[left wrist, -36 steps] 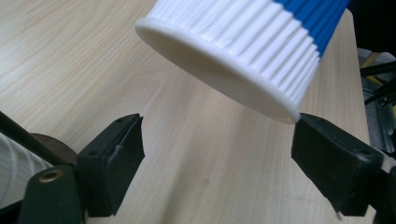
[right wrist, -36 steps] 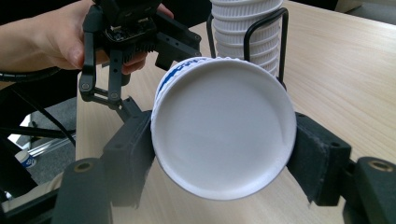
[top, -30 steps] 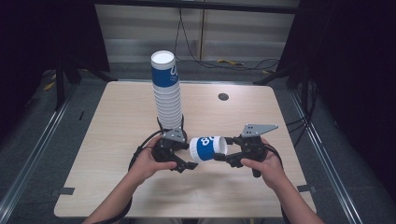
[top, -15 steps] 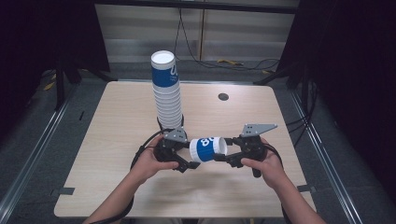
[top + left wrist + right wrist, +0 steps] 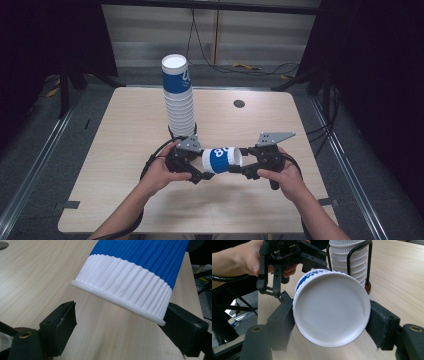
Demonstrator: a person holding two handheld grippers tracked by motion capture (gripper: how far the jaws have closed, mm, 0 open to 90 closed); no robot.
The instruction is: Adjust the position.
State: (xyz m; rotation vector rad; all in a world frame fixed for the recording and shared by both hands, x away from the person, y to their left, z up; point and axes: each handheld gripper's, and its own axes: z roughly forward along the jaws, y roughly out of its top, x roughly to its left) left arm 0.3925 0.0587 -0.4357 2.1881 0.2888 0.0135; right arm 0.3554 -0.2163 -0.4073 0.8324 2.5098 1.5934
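A blue and white ribbed paper cup [image 5: 221, 159] lies level in the air between my two grippers, low over the table's near half. My right gripper [image 5: 241, 162] is shut on its base end, both pads pressing the cup's [image 5: 332, 312] sides. My left gripper [image 5: 204, 167] is at the rim end, and its jaws have just been opening. In the left gripper view the white rim [image 5: 120, 302] sits between them. One jaw stands clear of the rim and the other is at its edge.
A tall stack of the same cups [image 5: 179, 100] stands in a black wire holder just behind the left hand, also close by in the right gripper view [image 5: 347, 257]. The wooden table [image 5: 125, 150] has a round hole [image 5: 239, 104] at the back right.
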